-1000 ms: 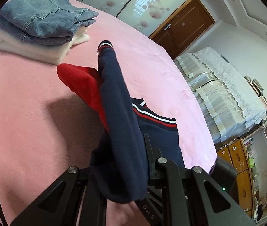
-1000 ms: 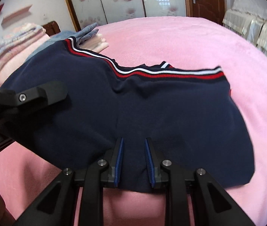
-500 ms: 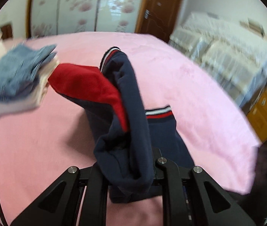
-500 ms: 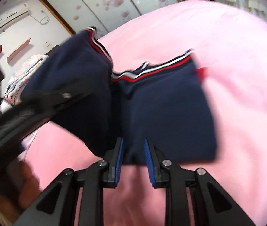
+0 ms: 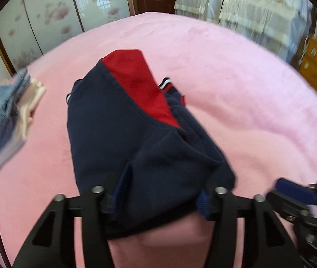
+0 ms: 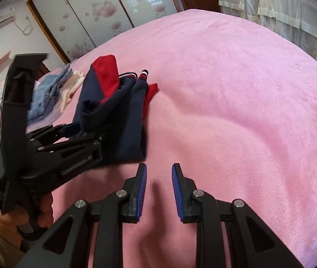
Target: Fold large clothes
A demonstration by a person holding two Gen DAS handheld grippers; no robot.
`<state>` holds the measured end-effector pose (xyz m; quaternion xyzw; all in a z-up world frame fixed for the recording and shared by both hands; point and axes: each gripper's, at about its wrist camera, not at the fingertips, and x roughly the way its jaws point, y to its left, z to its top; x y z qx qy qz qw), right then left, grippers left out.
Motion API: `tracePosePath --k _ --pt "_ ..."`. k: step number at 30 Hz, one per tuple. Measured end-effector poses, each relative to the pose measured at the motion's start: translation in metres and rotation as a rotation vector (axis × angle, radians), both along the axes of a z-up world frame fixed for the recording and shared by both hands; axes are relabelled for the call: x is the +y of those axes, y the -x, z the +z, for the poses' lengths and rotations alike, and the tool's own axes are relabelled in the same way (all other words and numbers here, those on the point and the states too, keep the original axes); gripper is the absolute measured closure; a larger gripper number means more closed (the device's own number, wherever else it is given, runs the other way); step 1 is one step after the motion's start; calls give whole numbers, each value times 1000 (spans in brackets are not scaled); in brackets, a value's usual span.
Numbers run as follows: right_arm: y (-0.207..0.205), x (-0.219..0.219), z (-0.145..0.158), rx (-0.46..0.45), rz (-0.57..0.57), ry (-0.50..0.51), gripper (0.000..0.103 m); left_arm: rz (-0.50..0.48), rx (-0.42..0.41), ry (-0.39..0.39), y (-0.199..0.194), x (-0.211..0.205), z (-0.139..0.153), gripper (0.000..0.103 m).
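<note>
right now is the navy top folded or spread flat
Folded. The navy top lies bunched in layers on the pink bed, red panel up, with the left gripper around its near end. The right gripper is open, empty.

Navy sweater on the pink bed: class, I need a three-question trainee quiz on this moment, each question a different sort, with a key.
1. True or false: the right tongs are gripping the navy sweater.
2. Multiple choice: what lies beside the sweater, towards the wardrobe doors? A) a stack of folded clothes B) a laptop C) a pair of shoes
3. Fill in: the left tongs have the sweater's folded bulk between their ____ pads.

Key
1. False: they are open above the bare pink blanket, with the sweater off to their left.
2. A: the stack of folded clothes, denim on top.
3. blue
</note>
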<state>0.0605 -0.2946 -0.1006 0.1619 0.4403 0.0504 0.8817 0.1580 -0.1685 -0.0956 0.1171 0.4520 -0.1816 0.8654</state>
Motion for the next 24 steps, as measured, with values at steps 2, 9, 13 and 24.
tracePosePath --k 2,9,13,24 --pt "-2 -2 5 -14 1 -9 80 -3 33 86 4 9 10 37" --pt "-22 14 44 -92 41 -3 65 89 96 399 15 72 48 32" --pt "-43 35 57 -124 86 -3 41 246 112 323 0 108 35 32" --pt "-110 75 20 33 138 96 65 363 193 266 -15 139 -6 32"
